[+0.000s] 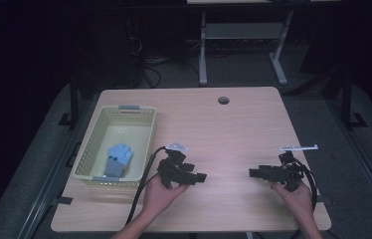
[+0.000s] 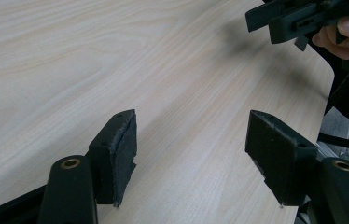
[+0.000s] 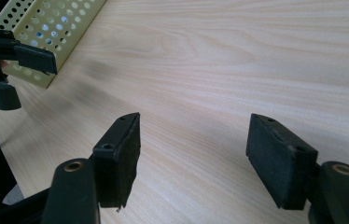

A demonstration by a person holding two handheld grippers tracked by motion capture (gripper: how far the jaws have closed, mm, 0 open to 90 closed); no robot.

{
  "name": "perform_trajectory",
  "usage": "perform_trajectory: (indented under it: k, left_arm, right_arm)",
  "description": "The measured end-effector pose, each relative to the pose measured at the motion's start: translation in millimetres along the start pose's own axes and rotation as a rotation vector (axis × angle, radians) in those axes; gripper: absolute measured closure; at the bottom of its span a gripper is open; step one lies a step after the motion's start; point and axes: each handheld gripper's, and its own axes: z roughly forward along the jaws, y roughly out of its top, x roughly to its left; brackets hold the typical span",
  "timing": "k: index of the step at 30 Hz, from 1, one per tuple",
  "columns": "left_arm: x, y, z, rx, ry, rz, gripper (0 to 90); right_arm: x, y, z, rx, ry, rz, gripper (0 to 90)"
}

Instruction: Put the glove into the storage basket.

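A pale yellow perforated basket [image 1: 103, 118] stands at the table's left side, with a blue and grey glove-like item [image 1: 118, 158] lying inside it. My left gripper [image 1: 203, 177] hovers low over the wooden table just right of the basket, pointing right. Its jaws stand wide apart with nothing between them [image 2: 191, 158]. My right gripper [image 1: 251, 173] hovers near the table's front right and points left, toward the other one. It is open too, with bare tabletop between its pads [image 3: 193, 156]. The two grippers face each other across a gap.
The wooden table [image 1: 224, 132] has a round cable hole [image 1: 223, 100] near its far edge. The basket's corner [image 3: 53, 23] lies beyond the left gripper in the right gripper view. A desk frame stands on the floor behind the table.
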Motion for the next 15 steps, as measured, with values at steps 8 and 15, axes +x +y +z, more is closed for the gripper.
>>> perform_trajectory:
  k: [8,15]
  left_arm:
    - [0.2,-12.1,1.6,-0.003,-0.017,-0.006,33.5]
    - [4.6,-22.6,-4.6,-0.031,-0.021,-0.014,33.5]
  right_arm:
    - [-2.6,-9.3,-1.5,-0.013,0.005,0.001,33.5]
    - [-6.0,-14.3,-5.0,-0.030,0.000,0.008,31.5]
